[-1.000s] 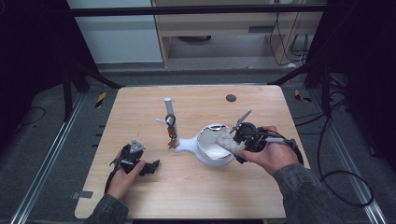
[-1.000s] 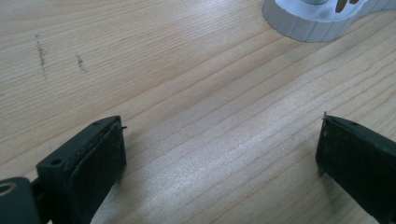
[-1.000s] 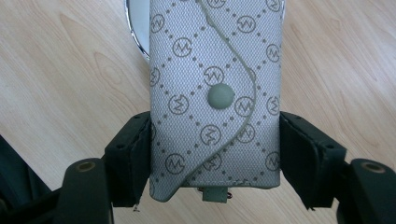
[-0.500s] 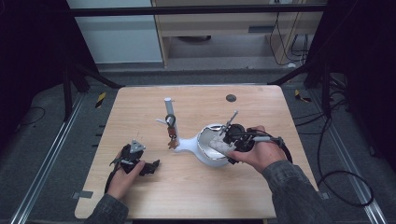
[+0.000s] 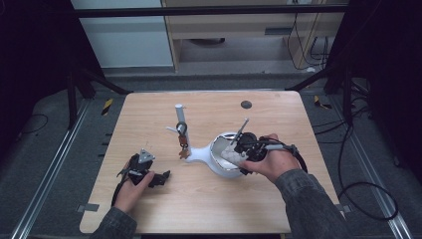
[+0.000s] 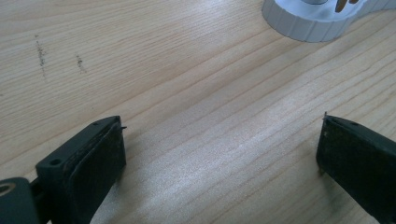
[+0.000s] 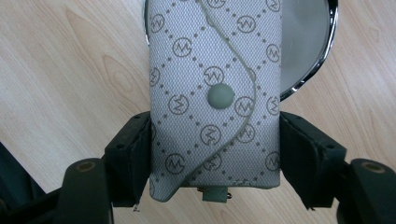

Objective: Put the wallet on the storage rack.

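Note:
A grey patterned key pouch (image 7: 215,88) with a snap button sits between the jaws of my right gripper (image 7: 215,140), which is shut on its lower half. In the high view this gripper (image 5: 240,153) holds the pouch (image 5: 228,156) over the bowl (image 5: 217,149) of a white stand right of the table's middle. The bowl's chrome rim (image 7: 322,51) shows behind the pouch. My left gripper (image 5: 161,178) rests low at the front left, its jaws wide apart and empty (image 6: 219,158) over bare wood.
The stand's white post (image 5: 179,115) rises left of the bowl, with keys (image 5: 182,143) hanging from it. Its ribbed foot (image 6: 308,23) lies beyond my left gripper. A small dark disc (image 5: 246,104) lies near the table's far edge.
My right gripper has moved left and a little toward the front with the pouch, now over the bowl. The left gripper has stayed put.

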A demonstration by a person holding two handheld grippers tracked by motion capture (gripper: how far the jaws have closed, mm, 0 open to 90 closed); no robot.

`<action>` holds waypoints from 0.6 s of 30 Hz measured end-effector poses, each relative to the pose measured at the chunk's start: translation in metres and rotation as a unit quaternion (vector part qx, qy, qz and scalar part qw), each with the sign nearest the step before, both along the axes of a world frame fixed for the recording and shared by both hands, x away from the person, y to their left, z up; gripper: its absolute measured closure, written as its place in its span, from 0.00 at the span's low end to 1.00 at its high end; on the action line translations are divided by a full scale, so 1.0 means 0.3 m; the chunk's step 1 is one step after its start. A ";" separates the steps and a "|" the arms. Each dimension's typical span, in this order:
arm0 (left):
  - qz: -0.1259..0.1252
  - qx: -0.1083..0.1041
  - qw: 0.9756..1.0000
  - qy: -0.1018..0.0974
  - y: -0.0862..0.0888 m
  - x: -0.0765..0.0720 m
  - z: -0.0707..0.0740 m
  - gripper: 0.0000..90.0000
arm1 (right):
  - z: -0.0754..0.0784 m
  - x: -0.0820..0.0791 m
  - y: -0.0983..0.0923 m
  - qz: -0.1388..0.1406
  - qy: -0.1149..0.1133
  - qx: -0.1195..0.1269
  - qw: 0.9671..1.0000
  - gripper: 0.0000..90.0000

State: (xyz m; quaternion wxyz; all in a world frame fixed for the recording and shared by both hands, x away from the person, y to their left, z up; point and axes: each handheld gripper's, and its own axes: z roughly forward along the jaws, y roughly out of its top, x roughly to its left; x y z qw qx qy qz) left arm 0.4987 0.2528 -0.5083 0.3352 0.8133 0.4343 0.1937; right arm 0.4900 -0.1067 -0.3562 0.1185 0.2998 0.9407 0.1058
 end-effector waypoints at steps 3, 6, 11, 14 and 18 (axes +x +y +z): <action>0.000 0.000 1.000 0.000 0.000 0.000 0.000 0.01 | -0.006 0.005 0.004 0.000 0.001 -0.001 1.000 0.35; 0.000 0.000 1.000 0.000 0.000 0.000 0.000 0.01 | -0.009 0.010 0.007 0.000 0.003 -0.005 1.000 0.35; 0.000 0.000 1.000 0.000 0.000 0.000 0.000 0.01 | -0.010 0.016 0.015 -0.001 0.007 -0.008 1.000 0.34; 0.000 0.000 1.000 0.000 0.000 0.000 0.000 0.01 | -0.010 0.020 0.019 0.001 0.007 -0.010 1.000 0.34; 0.000 0.000 1.000 0.000 0.000 0.000 0.000 0.01 | -0.015 0.028 0.028 0.001 0.010 -0.016 1.000 0.35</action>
